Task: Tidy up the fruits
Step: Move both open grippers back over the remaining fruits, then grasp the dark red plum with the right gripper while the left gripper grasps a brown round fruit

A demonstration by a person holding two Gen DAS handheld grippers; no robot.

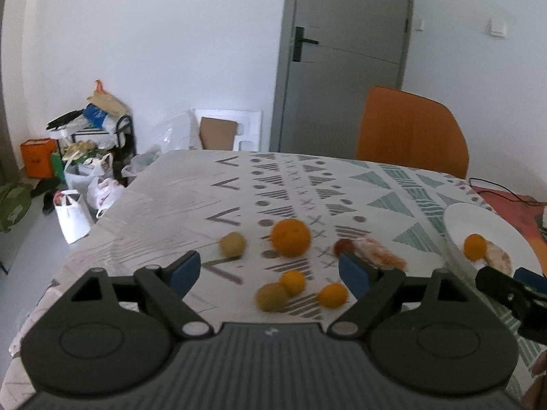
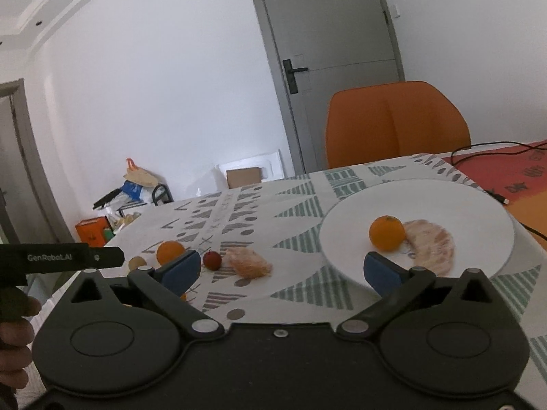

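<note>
Fruits (image 1: 290, 242) lie loose on the counter (image 1: 164, 205); two sit on the plate (image 2: 478, 205) at right. Both grippers, left (image 1: 270, 271) and right (image 2: 282, 268), have fingers wide apart, grasping nothing. A bumped round fruit could roll off the near edge.

My fingers (image 1: 184, 271) were blue on black. The surface (image 1: 164, 205) wore white cloth patterned with grey and green triangles. The plate (image 2: 478, 212) was white, the chair (image 2: 396, 123) orange.
</note>
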